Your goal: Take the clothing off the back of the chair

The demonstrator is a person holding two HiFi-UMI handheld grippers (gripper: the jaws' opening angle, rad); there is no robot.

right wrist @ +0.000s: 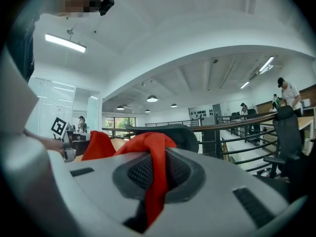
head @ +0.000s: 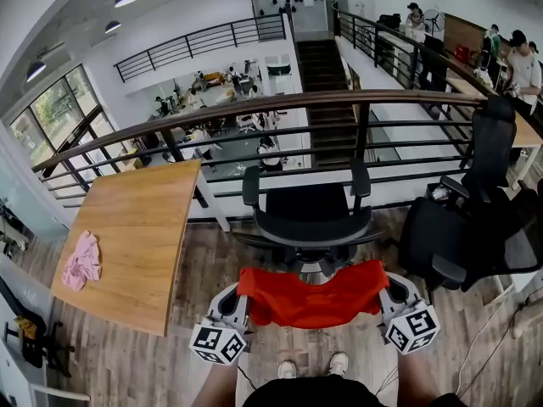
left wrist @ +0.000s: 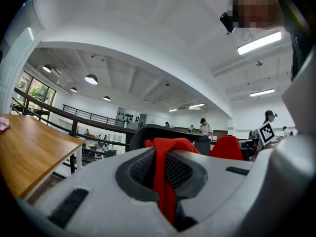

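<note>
At the left of the frame, a crumpled pink cloth (head: 82, 261) lay on the long light-wood surface (head: 140, 219), well apart from everything else. Right of it, low in the frame, the left hand-held gripper (head: 241, 298) was pressed together on one end of a bright red fabric garment (head: 310, 297), a fold of the cloth pinched between its pads and hanging down past them. The garment stretched across between the two grippers, sagging a little in the middle, above the person's white shoes (head: 313, 367). It hung just in front of the black mesh office chair (head: 310, 214) at centre frame, lower in the frame than the chair's back. The right hand-held gripper (head: 387, 295) was likewise clamped on the garment's other end. A second black office chair (head: 454, 236) stood at the right edge, beside the dark metal railing (head: 254, 108).
</note>
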